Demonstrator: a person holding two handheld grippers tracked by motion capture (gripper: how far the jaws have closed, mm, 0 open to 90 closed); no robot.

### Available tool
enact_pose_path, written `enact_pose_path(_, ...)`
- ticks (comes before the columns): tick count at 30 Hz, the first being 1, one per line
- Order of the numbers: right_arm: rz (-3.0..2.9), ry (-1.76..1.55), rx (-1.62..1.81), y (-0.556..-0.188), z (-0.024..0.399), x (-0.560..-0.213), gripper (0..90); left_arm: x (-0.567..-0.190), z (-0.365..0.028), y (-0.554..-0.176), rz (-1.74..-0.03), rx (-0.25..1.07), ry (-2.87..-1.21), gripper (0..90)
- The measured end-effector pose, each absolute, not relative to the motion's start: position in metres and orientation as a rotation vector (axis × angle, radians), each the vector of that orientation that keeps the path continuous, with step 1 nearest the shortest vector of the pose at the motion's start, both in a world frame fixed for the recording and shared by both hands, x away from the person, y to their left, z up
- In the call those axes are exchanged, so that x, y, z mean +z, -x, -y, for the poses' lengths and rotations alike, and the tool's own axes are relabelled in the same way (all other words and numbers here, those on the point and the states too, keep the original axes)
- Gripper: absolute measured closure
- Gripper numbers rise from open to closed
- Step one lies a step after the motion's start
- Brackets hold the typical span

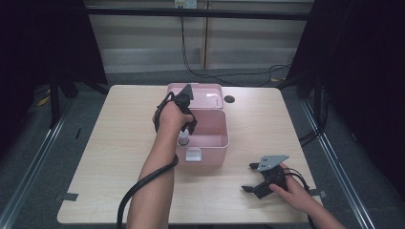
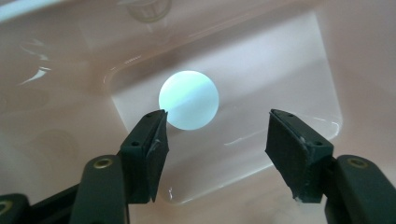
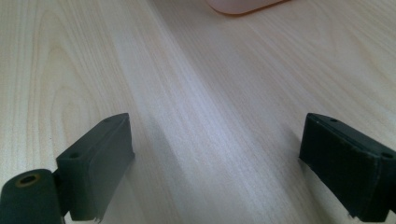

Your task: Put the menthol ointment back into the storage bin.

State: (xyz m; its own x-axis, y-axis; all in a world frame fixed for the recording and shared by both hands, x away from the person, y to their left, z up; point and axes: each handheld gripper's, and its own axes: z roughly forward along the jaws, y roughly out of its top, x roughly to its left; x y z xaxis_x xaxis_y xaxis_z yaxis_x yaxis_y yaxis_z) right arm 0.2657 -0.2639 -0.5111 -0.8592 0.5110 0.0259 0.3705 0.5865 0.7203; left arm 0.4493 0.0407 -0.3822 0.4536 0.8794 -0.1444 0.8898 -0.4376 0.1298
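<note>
A box [image 1: 217, 143] sits on the table [image 1: 119, 143] a little behind its middle, its lid [image 1: 210, 93] swung back and lying behind it. The left gripper [image 1: 187, 125] reaches down into the left part of the box, over a small bottle [image 1: 183, 139] that stands inside near the front wall. Seen along that gripper, the bottle's round cap [image 2: 188, 100] lies just beside one jaw. The right gripper [image 1: 252, 177] rests near the table's front right corner, well apart from the box.
</note>
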Motion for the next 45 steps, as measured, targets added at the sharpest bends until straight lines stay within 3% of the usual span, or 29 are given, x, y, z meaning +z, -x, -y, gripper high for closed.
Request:
enact_pose_path(16, -2.63, -0.741, 1.13, -0.266, 0.264, -0.511, 8.9, -0.37, -0.042, -0.438, -1.432, -0.116, -2.538, 27.7)
enact_pose_path(45, -2.632, -0.742, 1.133, -0.266, 0.264, -0.511, 8.9, -0.323, -0.065, -0.416, -1.316, -0.107, -2.581, 24.3)
